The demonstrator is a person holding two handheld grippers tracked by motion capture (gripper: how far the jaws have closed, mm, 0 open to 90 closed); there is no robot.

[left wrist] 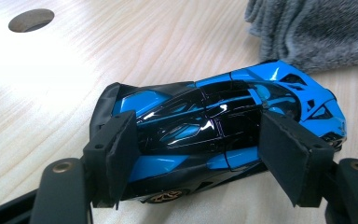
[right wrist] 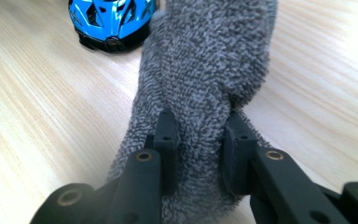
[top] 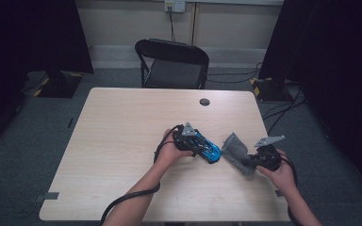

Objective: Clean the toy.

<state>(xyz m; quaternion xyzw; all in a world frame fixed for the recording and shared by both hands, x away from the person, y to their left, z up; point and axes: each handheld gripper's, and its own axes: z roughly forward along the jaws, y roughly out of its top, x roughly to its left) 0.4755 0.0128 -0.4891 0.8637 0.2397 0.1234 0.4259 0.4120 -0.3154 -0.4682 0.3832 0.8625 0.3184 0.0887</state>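
Mid-frame on the desk [top: 122, 122], the left claw [left wrist: 205, 154] clamps the car [left wrist: 214, 121]; the right claw [right wrist: 200, 154] pinches the cloth [right wrist: 205, 70] just right, ready to wipe: bring cloth onto car

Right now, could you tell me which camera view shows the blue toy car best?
The left gripper view: the blue toy car lies whole between the jaws. The high view shows it small; the right gripper view catches one end beside the grey cloth.
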